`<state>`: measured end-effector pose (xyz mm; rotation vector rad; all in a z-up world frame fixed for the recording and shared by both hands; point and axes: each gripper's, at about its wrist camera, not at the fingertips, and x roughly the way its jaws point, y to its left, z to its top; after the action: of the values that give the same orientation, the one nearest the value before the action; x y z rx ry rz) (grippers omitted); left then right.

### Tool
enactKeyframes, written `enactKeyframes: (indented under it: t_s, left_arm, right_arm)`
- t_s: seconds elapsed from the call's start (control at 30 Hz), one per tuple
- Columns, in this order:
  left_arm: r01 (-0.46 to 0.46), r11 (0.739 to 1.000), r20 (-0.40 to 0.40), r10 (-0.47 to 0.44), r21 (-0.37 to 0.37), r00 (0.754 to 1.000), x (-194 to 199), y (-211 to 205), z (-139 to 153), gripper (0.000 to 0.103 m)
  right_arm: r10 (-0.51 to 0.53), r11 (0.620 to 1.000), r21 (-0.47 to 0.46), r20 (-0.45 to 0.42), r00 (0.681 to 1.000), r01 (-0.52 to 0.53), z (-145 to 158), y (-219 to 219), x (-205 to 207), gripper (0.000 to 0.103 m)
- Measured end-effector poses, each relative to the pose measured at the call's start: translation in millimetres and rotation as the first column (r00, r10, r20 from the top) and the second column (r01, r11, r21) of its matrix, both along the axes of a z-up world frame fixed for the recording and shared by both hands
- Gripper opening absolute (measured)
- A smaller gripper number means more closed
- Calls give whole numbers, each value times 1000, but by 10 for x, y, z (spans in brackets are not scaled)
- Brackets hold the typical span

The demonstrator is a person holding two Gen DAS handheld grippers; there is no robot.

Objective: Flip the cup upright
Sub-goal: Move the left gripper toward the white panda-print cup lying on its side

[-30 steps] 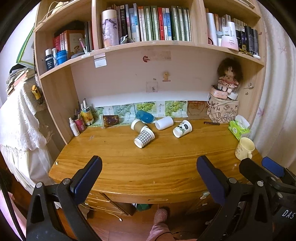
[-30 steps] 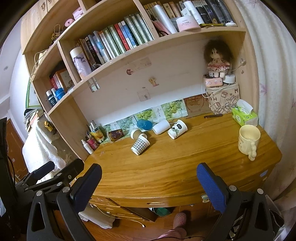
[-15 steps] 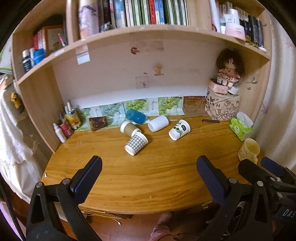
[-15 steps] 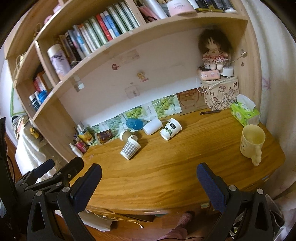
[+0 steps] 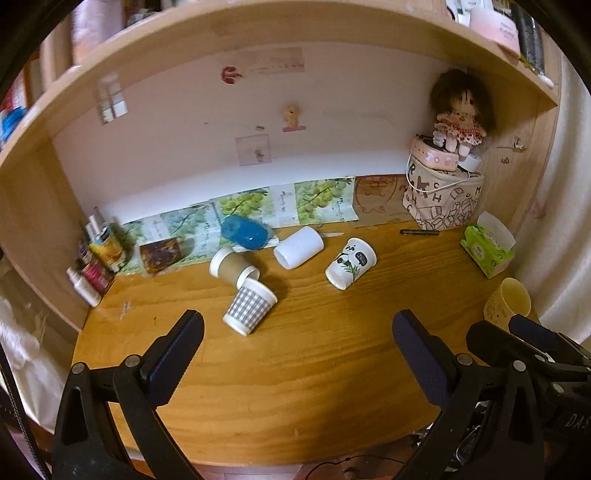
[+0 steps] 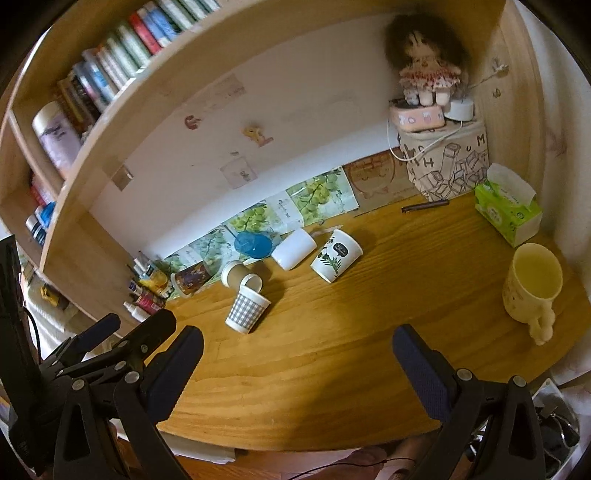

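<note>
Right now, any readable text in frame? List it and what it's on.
"DAS": on the right tool, cut off at the frame edge.
"H", "U", "M": scattered letters on the canvas bag.
Print on the panda cup, tissue box, books: too blurred to read.

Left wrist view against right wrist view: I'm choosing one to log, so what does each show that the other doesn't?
Only the left wrist view shows the right tool. Only the right wrist view shows the row of books, the left tool, and the yellow mug's handle. Both share the checked cup, panda cup, white cup, all lying tipped, and the doll.
</note>
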<state>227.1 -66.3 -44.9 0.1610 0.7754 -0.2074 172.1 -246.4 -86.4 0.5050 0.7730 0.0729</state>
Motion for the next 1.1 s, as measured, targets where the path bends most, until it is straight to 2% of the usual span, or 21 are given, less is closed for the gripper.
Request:
enactKeyframes:
  t_s: [0.3, 0.5, 0.77, 1.1]
  left_arm:
    - [96, 994, -84, -92, 51, 992, 708, -150, -167, 102]
    - [144, 988, -129, -135, 64, 982, 1137, -275, -280, 102]
    - [222, 971, -213, -200, 85, 956, 1664, -539, -552, 102]
    - [263, 960, -308, -224, 92, 925, 2107, -820, -954, 102]
  right_arm:
    - [-46, 999, 6, -73, 996, 46, -195, -50, 546, 103]
    - [-51, 997, 46, -135, 989, 58, -355, -146, 909, 103]
    - [-105, 992, 42, -201, 974, 115, -557, -304, 1322, 103]
    - [-153, 984, 45, -266, 952, 171, -931, -526, 1680, 103]
